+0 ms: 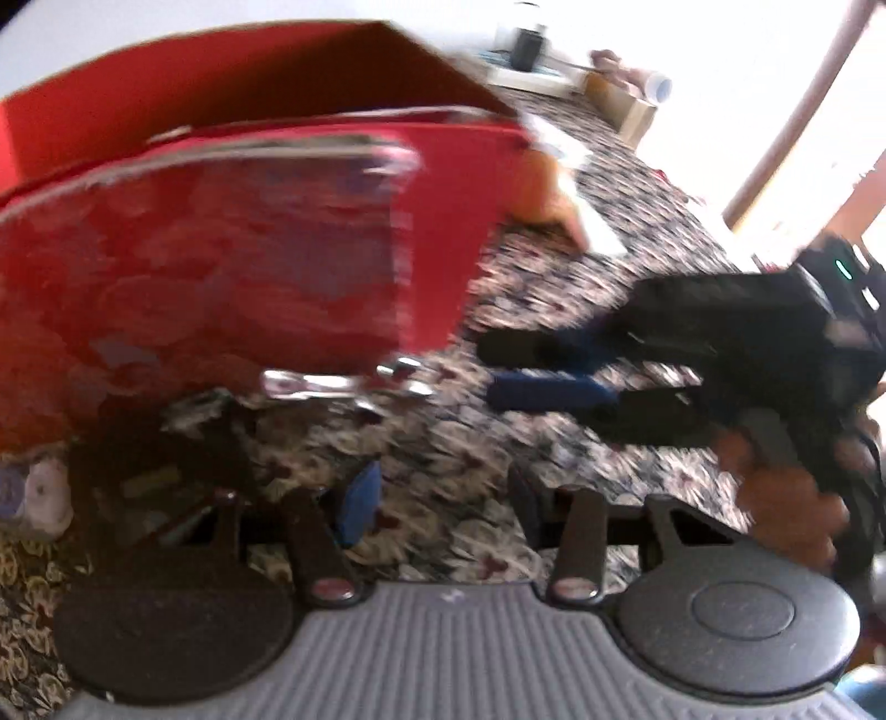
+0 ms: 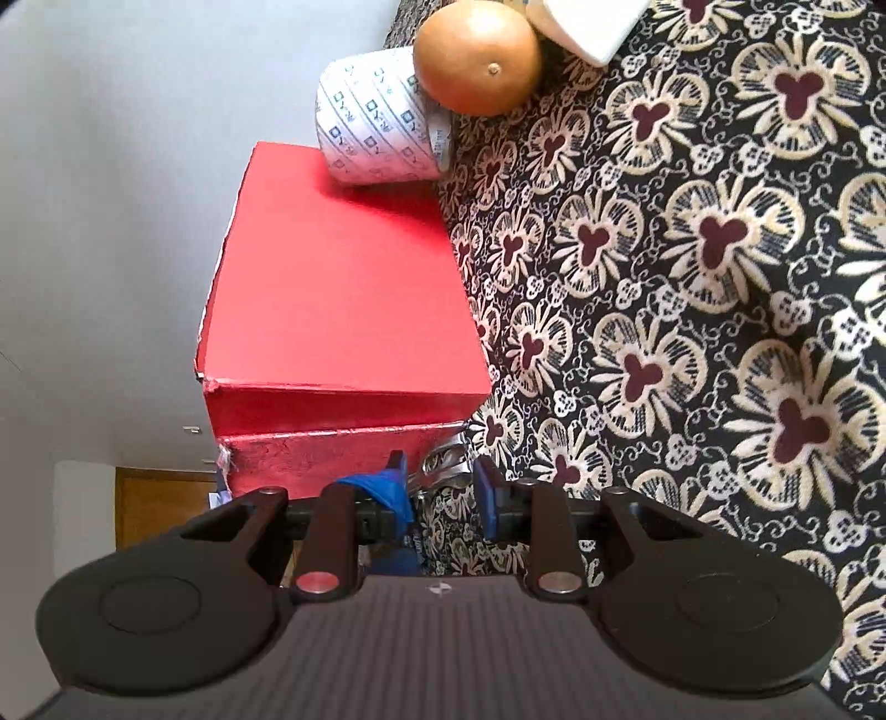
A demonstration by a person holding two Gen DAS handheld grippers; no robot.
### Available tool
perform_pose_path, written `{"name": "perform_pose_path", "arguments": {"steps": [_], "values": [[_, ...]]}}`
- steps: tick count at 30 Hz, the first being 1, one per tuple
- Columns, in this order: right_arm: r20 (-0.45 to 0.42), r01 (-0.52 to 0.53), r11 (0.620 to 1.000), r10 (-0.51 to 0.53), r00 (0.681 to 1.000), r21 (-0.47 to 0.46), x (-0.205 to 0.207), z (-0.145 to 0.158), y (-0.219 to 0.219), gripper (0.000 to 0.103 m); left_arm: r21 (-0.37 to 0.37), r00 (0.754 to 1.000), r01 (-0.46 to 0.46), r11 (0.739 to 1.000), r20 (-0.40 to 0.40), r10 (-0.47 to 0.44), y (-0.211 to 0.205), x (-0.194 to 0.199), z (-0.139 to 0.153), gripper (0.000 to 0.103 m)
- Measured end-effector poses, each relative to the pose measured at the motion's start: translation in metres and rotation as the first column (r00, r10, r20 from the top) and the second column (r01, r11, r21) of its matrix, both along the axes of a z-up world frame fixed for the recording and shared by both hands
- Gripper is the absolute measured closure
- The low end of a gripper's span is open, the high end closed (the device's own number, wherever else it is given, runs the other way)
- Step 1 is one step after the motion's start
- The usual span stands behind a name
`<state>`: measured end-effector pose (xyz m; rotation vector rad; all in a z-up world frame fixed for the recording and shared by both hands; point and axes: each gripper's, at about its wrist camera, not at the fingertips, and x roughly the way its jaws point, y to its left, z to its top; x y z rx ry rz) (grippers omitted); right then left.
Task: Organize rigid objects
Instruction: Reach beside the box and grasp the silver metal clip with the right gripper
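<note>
A red box [image 1: 221, 249] with its lid raised fills the left of the blurred left wrist view; the right wrist view shows the red box [image 2: 343, 288] from the side. A shiny metal utensil [image 1: 338, 382] lies on the floral cloth at the foot of the box. My left gripper [image 1: 443, 498] hangs open above the cloth just short of it, with nothing between its blue pads. My right gripper [image 1: 487, 368], held by a hand, points at the utensil from the right. Its jaws stand narrowly apart, with the metal utensil [image 2: 443, 465] at the tips of the right gripper [image 2: 443, 484].
An orange [image 2: 476, 55], a printed white roll [image 2: 376, 122] and a white object [image 2: 587, 22] sit past the far end of the box. A dark pile of small items [image 1: 160, 487] lies at the lower left. The floral cloth [image 2: 692, 277] stretches away to the right.
</note>
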<state>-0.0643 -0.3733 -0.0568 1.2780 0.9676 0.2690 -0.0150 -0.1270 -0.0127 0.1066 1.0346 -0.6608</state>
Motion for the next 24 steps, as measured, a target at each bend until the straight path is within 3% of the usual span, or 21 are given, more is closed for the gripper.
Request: {"name": "perform_pose_path", "arguments": {"steps": [4, 7, 10, 12, 14, 24], "values": [[0.001, -0.001, 1.0, 0.001, 1.0, 0.0, -0.004, 0.001, -0.008, 0.094, 0.094, 0.988, -0.023, 0.995, 0.156, 0.008, -0.001, -0.006, 0.016, 0.047], [0.0, -0.011, 1.0, 0.011, 1.0, 0.006, -0.008, 0.001, -0.008, 0.094, 0.121, 0.979, -0.065, 0.99, 0.2, 0.04, 0.008, 0.012, 0.02, 0.043], [0.001, -0.018, 1.0, 0.018, 1.0, 0.002, -0.011, 0.0, -0.006, 0.094, 0.096, 0.983, -0.075, 0.993, 0.174, 0.057, 0.016, 0.034, 0.017, 0.042], [0.005, -0.021, 1.0, 0.021, 1.0, -0.007, -0.013, 0.001, -0.007, 0.094, 0.071, 0.991, -0.069, 0.995, 0.116, 0.061, 0.018, 0.044, 0.011, 0.042], [0.008, -0.018, 1.0, 0.018, 1.0, -0.013, -0.014, 0.0, -0.007, 0.093, 0.055, 0.994, -0.068, 0.996, 0.09, 0.062, 0.01, 0.046, 0.005, 0.053], [-0.002, -0.025, 1.0, 0.025, 1.0, -0.016, -0.023, -0.004, -0.029, 0.093, -0.015, 0.999, 0.032, 0.999, -0.015, -0.033, -0.013, 0.005, 0.004, 0.053]]}}
